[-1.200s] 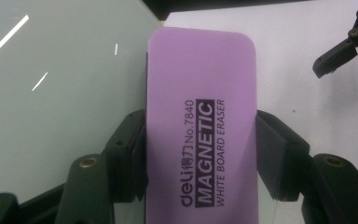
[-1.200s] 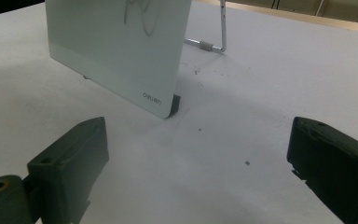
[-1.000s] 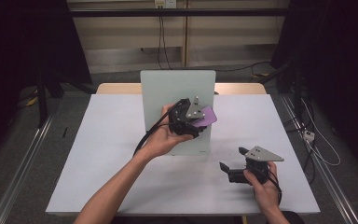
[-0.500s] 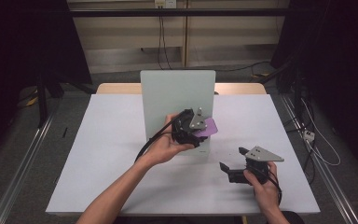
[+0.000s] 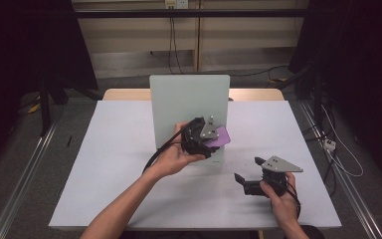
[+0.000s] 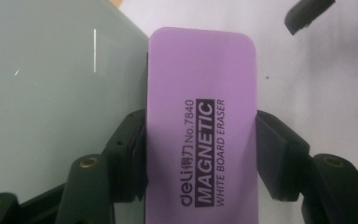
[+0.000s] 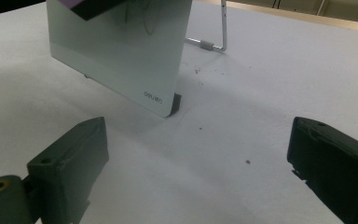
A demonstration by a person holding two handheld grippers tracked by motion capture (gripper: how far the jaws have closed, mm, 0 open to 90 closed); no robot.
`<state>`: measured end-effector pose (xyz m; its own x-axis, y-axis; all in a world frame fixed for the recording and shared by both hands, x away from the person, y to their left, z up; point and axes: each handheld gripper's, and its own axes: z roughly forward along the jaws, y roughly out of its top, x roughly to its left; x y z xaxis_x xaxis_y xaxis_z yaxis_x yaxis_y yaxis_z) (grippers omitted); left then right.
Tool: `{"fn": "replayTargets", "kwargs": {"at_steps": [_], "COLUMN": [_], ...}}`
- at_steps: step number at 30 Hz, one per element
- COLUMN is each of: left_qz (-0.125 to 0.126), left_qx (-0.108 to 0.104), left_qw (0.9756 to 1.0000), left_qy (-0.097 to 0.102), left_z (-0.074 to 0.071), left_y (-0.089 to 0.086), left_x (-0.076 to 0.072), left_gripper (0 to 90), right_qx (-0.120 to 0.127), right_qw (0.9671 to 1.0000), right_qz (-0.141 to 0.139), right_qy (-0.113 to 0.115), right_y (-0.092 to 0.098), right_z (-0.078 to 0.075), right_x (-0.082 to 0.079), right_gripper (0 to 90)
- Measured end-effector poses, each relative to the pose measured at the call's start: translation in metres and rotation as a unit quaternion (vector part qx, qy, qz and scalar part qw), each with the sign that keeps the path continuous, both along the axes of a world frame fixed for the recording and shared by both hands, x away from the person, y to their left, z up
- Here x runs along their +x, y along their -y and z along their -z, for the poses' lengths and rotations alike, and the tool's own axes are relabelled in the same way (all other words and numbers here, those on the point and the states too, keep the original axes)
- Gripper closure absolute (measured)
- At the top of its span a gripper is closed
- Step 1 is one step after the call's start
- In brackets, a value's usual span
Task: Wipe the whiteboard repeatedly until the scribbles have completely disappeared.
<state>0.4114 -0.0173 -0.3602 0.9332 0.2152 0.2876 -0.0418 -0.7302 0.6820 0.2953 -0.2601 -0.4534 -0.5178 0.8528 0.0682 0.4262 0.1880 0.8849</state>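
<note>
Against the upright whiteboard point(image 5: 189, 107), the raised left gripper point(image 5: 205, 142) clamps its jaws on the purple eraser point(image 6: 200, 130).

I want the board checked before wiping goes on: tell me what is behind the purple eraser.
Behind the purple eraser, held in the left tongs, stands the pale green board at its left edge; white tabletop lies to the right. What the eraser itself covers cannot be seen.

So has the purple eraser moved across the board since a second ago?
Yes. In the high view the purple eraser, clamped in the left gripper, has slid down the upright board, toward its bottom edge.
</note>
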Motion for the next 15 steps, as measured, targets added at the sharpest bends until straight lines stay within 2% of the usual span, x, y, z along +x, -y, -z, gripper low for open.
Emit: {"fn": "replayTargets", "kwargs": {"at_steps": [8, 15], "left_qz": [-0.026, -0.043], "left_qx": [-0.032, -0.059], "left_qw": [0.999, 0.9972], "left_qy": [0.014, 0.017], "left_z": [-0.024, -0.032], "left_y": [-0.02, -0.034], "left_x": [0.009, 0.013], "left_gripper": [41.0, 40.9], "right_qx": [0.0, 0.0], "right_qw": [1.0, 1.0], "right_qz": [0.0, 0.001], "right_qy": [0.0, 0.0], "right_y": [0.0, 0.0], "right_z": [0.0, 0.0], "right_x": [0.0, 0.0], "right_gripper": [5.5, 5.5]}}
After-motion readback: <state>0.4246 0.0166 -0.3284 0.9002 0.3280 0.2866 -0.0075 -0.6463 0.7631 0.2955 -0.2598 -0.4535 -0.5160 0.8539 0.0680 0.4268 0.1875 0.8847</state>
